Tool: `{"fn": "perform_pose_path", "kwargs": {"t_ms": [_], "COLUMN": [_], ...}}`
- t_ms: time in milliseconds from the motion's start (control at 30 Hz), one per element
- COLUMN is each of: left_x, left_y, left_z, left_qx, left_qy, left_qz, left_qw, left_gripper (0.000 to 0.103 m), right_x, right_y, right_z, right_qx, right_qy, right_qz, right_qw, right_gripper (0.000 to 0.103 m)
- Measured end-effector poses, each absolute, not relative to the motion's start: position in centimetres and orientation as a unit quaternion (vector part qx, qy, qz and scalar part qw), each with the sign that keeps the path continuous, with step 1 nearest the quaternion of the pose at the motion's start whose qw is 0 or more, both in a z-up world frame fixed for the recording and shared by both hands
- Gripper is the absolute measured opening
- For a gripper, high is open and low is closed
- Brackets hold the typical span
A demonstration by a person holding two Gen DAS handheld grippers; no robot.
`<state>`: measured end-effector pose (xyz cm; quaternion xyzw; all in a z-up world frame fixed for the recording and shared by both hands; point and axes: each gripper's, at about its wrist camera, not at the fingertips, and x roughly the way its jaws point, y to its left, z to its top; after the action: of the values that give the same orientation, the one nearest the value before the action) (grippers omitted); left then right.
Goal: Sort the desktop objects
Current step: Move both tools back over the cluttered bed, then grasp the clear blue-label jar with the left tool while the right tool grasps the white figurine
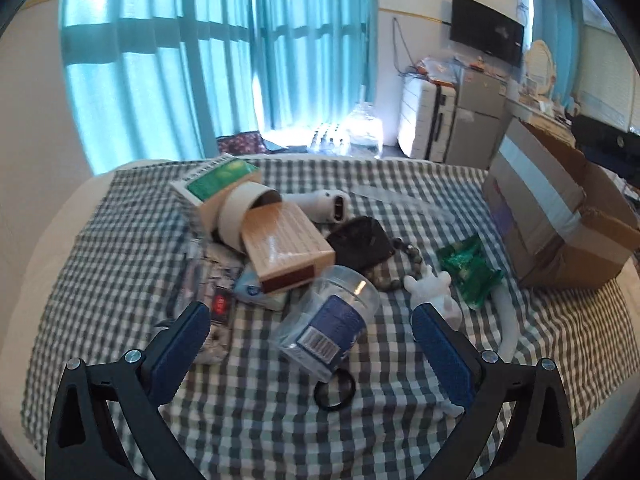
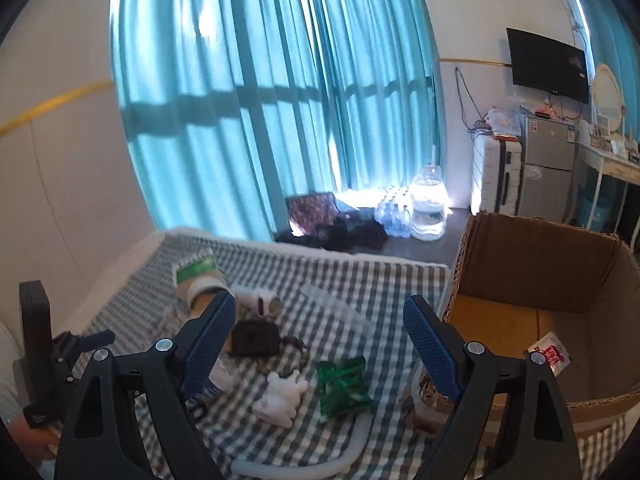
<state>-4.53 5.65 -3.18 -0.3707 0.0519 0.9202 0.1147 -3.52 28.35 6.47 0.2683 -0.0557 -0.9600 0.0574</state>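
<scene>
Left tongs (image 1: 310, 322) wide around clear jar (image 1: 330, 320); right tongs (image 2: 320, 320) wide, empty

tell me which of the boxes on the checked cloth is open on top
The big cardboard box at the right edge of the checked cloth: its flaps are up. The green box and tan box in the pile are shut.

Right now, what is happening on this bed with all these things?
A person holding two grippers is sorting a heap of small things on a checked cloth. The left gripper is open, with a clear jar lying on its side between its fingers, not gripped. The right gripper is open and empty, above a green packet beside the cardboard box. The box holds one small red-and-white packet.
</scene>
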Motion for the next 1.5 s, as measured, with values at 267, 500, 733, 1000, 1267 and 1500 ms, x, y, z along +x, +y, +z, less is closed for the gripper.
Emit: {"fn": "perform_pose_path", "kwargs": {"t_ms": [267,500,733,1000,1267,1500], "left_x": [-5.6,-7.1,-7.8,-8.8,-10.0,-10.1], "left_y": [6.7,5.2,6.0,7.7,7.8,8.0], "left_z": [-5.4,-6.5,-7.4,-9.7,-10.1,-9.7], "left_qx": [-0.39,-0.394,-0.4,-0.421,-0.415,-0.424], "left_qy": [0.045,0.022,0.034,0.087,0.047,0.053], "left_qz": [0.907,0.913,0.908,0.893,0.895,0.89], "left_qw": [0.15,0.104,0.118,0.131,0.156,0.159], "left_gripper": [0.103,0.103,0.103,0.103,0.089,0.072], "right_x": [-6.1,-7.4,-8.7,-9.1,-9.3,-10.1], "right_y": [26.7,23.9,22.8,23.0,22.8,22.9], "right_z": [4.1,-0.3,-3.5,-4.4,-5.0,-6.2], "right_qx": [0.316,0.378,0.424,0.448,0.461,0.482], "right_qy": [-0.084,-0.051,-0.027,-0.027,-0.019,-0.029], "right_qz": [-0.944,-0.923,-0.904,-0.892,-0.886,-0.875], "right_qw": [0.048,0.051,0.054,0.056,0.054,0.047], "right_gripper": [0.087,0.087,0.086,0.086,0.086,0.086]}}
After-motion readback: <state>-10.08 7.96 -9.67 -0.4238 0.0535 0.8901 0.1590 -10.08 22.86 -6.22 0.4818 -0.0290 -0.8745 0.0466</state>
